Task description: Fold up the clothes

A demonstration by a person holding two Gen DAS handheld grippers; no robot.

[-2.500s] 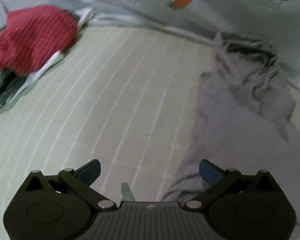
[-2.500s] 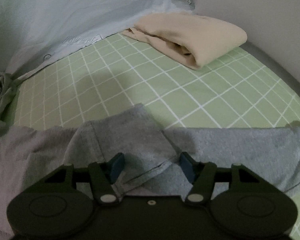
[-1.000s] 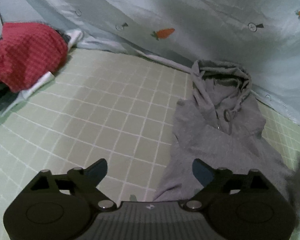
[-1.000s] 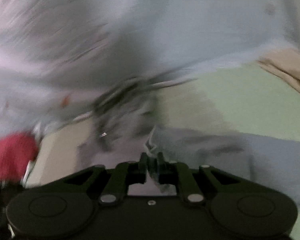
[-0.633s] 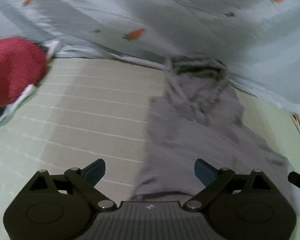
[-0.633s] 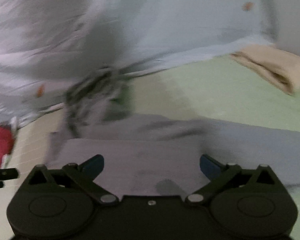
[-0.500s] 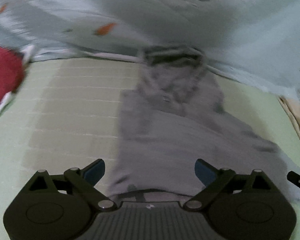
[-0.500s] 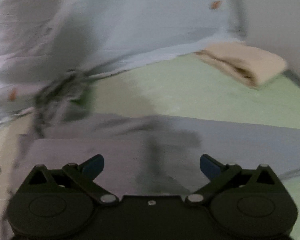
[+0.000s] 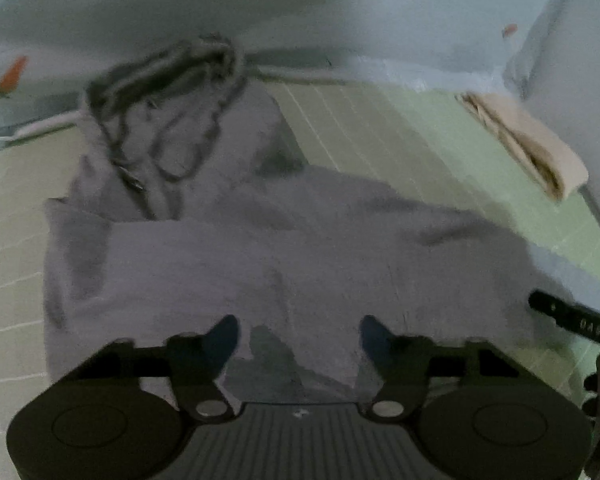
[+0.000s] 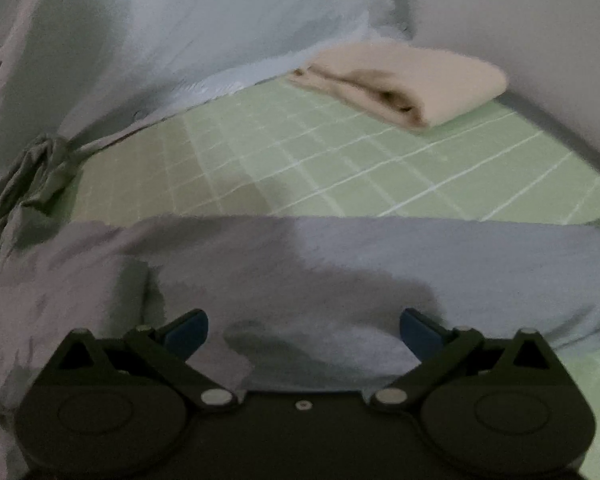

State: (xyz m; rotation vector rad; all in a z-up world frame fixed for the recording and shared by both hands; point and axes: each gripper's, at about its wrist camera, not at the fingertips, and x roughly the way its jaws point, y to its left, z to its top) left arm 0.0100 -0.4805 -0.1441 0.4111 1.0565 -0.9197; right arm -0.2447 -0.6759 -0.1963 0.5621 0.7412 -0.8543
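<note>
From the left wrist camera, the left gripper [image 9: 298, 334] points steeply down at a grey hooded sweatshirt [image 9: 284, 248] spread on a pale green sheet with a white grid [image 9: 380, 128]. Its blue-tipped fingers [image 9: 222, 336] stand about half apart and are closing, with a low ridge of the grey cloth lying between them; the tips do not appear to press on it. The sweatshirt's rumpled hood [image 9: 164, 112], with dark drawstring edging, lies at the far end against a light blue bedcover printed with small orange carrots [image 9: 260, 8]. A folded beige cloth [image 9: 528, 140] sits at the far right of the sheet, well apart from the sweatshirt. A black part of the other tool [image 9: 568, 318] pokes in at the right edge.

From the right wrist camera, the right gripper [image 10: 304, 326] hangs over the sweatshirt [image 10: 340, 264], fingers [image 10: 188, 330] spread as wide as they go and gripping nothing. The grey cloth stretches across the whole view beneath them, a folded-over flap on the left. Beyond it lies bare green sheet [image 10: 340, 160], then the beige cloth [image 10: 412, 80] near a plain wall [image 10: 520, 20], with the blue cover [image 10: 180, 32] rising behind.
</note>
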